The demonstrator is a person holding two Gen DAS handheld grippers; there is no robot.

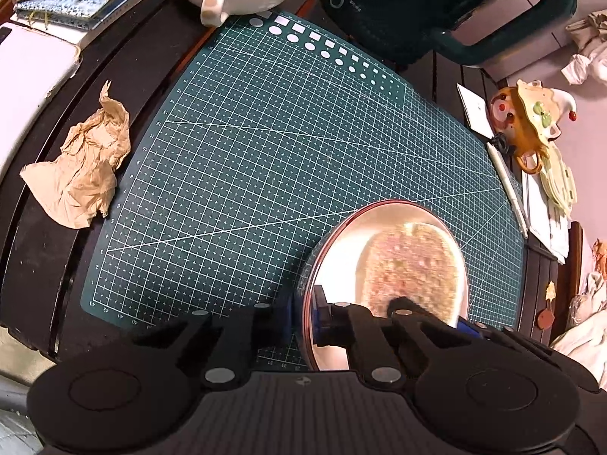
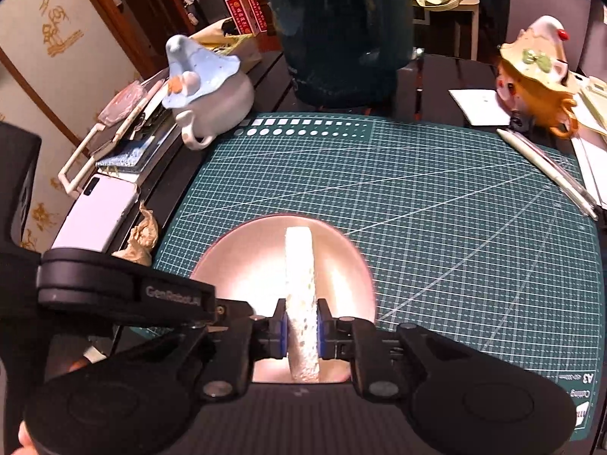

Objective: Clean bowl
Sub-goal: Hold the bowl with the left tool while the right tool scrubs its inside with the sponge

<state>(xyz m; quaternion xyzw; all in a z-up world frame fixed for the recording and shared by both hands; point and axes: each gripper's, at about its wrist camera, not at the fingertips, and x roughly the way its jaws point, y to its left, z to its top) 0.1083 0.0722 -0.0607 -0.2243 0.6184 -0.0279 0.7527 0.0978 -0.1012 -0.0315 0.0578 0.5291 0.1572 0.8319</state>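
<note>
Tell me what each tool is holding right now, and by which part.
The left tool is shut on the bowl, clamping its near rim. The right tool is shut on the sponge, pinching its two flat sides at the near end, over the bowl.

So the worktop (image 2: 436, 76) is dark and slatted, mostly covered by a green gridded cutting mat (image 2: 417, 197). On the mat sits the shiny metal bowl (image 2: 242, 261) near its front edge, with a white pen (image 2: 546, 170) along the right side. Off the mat there's a crumpled brown paper (image 1: 81, 167) and a white phone (image 2: 98, 212) on the left, plus a blue-hatted teapot (image 2: 205, 91) and an orange one (image 2: 535, 76) at the back corners.
</note>
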